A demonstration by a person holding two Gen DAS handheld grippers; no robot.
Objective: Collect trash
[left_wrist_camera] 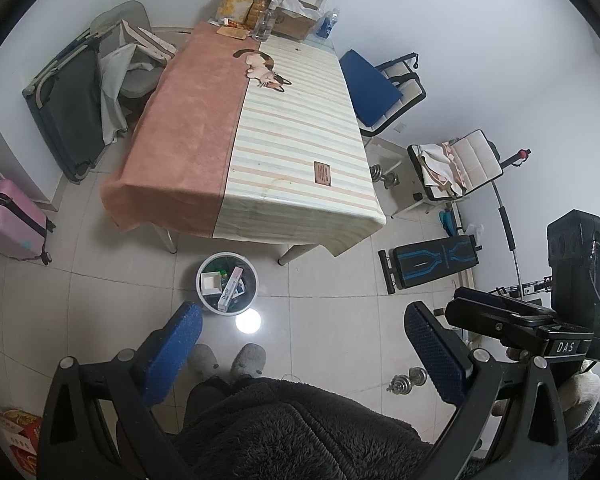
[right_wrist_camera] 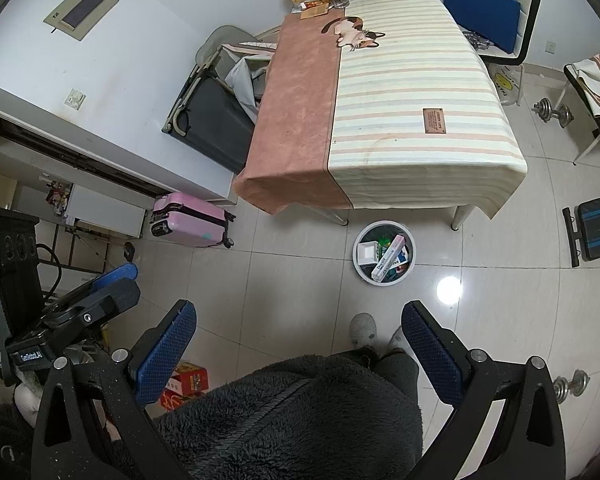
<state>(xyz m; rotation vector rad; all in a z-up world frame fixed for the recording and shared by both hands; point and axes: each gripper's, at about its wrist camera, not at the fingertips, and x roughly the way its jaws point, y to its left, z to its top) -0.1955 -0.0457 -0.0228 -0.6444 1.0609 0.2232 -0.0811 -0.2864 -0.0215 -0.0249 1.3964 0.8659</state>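
One round trash bin (left_wrist_camera: 227, 283) stands upright on the floor just off the table's (left_wrist_camera: 300, 128) near edge. One long white carton (left_wrist_camera: 229, 288) leans in it, top toward the table. Both the left gripper (left_wrist_camera: 302, 344) and right gripper (right_wrist_camera: 298, 340) gape wide, empty.

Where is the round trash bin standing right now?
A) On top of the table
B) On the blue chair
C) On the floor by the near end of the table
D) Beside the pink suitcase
C: the trash bin, with boxes inside it, stands on the floor tiles just off the table's near end.
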